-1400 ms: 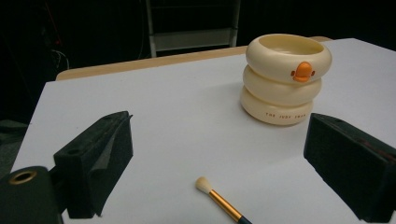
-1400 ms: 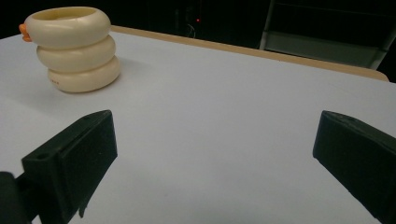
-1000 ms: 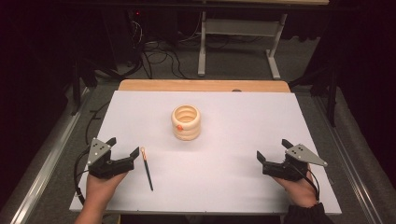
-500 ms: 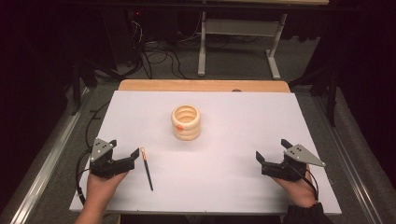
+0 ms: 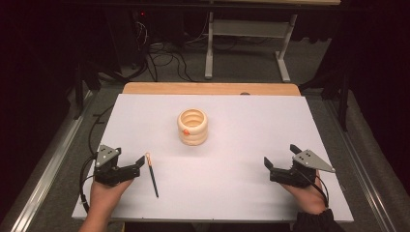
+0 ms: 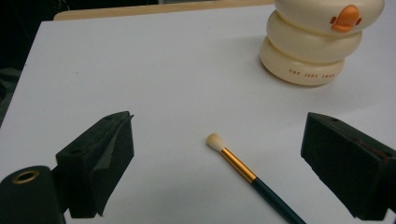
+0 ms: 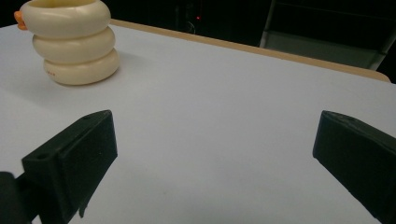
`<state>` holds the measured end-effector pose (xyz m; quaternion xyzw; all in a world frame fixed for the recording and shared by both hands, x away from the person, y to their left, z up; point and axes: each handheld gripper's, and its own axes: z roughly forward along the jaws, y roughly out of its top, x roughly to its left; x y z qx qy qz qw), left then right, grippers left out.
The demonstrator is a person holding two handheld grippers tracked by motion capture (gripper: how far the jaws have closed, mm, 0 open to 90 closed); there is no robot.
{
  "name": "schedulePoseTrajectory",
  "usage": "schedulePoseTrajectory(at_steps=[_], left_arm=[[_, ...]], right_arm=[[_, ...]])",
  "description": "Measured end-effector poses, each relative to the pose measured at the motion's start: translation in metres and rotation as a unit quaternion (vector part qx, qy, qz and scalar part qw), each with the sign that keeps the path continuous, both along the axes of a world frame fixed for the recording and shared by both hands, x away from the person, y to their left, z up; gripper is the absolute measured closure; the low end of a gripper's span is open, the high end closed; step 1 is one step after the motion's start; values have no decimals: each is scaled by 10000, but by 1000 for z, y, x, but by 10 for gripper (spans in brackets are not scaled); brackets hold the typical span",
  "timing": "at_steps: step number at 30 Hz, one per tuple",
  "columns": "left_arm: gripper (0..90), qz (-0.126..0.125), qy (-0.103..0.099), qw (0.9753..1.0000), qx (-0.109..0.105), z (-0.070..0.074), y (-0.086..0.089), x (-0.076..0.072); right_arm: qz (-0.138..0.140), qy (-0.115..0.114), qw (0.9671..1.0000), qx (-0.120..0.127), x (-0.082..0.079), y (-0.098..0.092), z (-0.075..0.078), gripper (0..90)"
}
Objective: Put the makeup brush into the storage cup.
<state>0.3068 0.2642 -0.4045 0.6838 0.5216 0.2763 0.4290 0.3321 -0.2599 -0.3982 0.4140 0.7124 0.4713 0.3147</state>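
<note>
**Brush lies just ahead of the left tool**

In the high view the brush lies flat on the white desk at lower left, just beside the left tool, untouched. In the left gripper view it sits between the wide-spread jaws, bristles toward the cream ringed holder at upper right. The right tool, lower right, gapes wide and empty.

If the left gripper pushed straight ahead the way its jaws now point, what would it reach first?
Most likely the paintbrush: the left gripper is open, and the brush lies on the table between the jaws' line, bristles forward. The cream duck-faced holder stands farther off to one side; depth is hard to judge.
</note>
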Motion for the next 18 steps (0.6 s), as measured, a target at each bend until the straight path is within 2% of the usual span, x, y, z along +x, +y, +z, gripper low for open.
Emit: schedulePoseTrajectory(at_steps=[4, 8, 13, 18], left_arm=[[103, 6, 81, 10000, 31, -1, -1, 1], [111, 47, 286, 9995, 96, -3, -1, 4], [121, 98, 330, 9992, 198, -4, -2, 6], [124, 126, 497, 9985, 216, -7, -1, 8]], right_arm=[[7, 6, 10000, -53, -3, 3, -3, 10], [49, -7, 9999, -129, -5, 5, -5, 10], [72, 22, 9998, -177, -7, 6, -6, 10], [57, 15, 9998, -206, -6, 4, -8, 10]])
